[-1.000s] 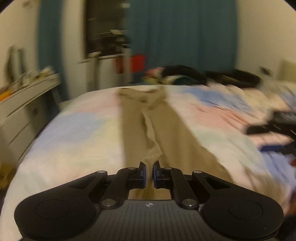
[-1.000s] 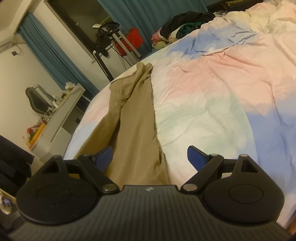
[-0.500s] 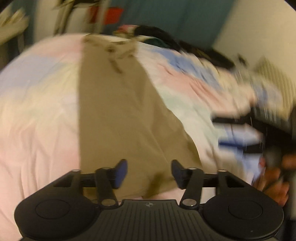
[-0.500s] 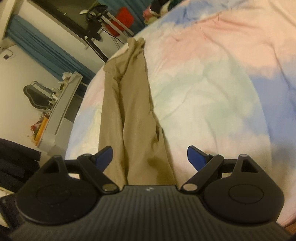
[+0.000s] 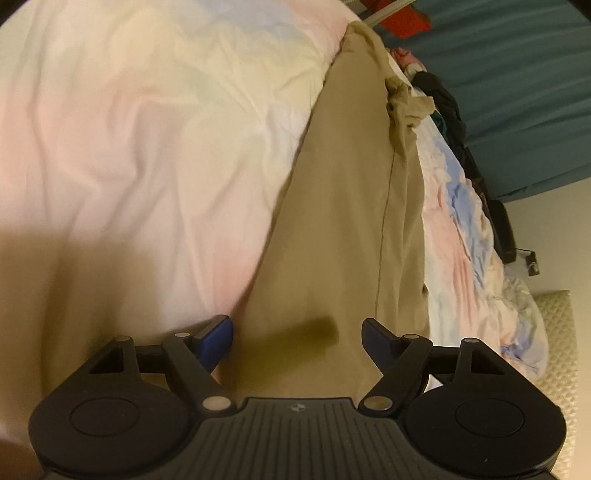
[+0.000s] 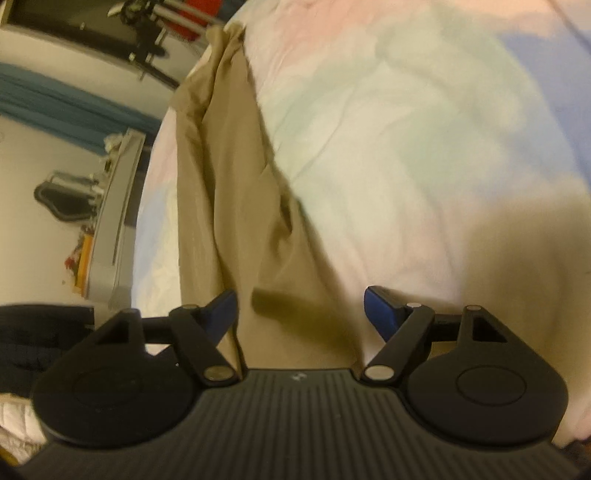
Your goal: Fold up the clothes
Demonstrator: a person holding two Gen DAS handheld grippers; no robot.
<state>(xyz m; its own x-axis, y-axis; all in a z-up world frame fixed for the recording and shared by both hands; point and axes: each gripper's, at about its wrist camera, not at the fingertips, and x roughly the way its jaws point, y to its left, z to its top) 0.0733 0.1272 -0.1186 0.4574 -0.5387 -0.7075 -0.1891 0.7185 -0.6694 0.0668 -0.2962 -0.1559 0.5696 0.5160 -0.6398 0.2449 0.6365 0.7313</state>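
Note:
A pair of tan trousers (image 5: pixel 347 206) lies stretched out lengthwise on the pastel bedspread (image 5: pixel 129 147), legs folded one over the other. It also shows in the right wrist view (image 6: pixel 236 192). My left gripper (image 5: pixel 297 334) is open and empty, low over the near end of the trousers. My right gripper (image 6: pixel 300 308) is open and empty, low over the same near end, its right blue pad (image 6: pixel 380 310) over the bedspread (image 6: pixel 424 147). The far trouser end (image 5: pixel 402 99) is bunched near the bed's edge.
A pile of dark and coloured clothes (image 5: pixel 443 96) sits at the far end of the bed. Teal curtains (image 5: pixel 517 74) hang behind. A grey dresser (image 6: pixel 110 229) and a chair (image 6: pixel 62 195) stand left of the bed. A metal rack (image 6: pixel 155 26) stands beyond.
My left gripper let go of the trouser end and opened wide. Both grippers tilted down and dropped closer over the near end of the trousers.

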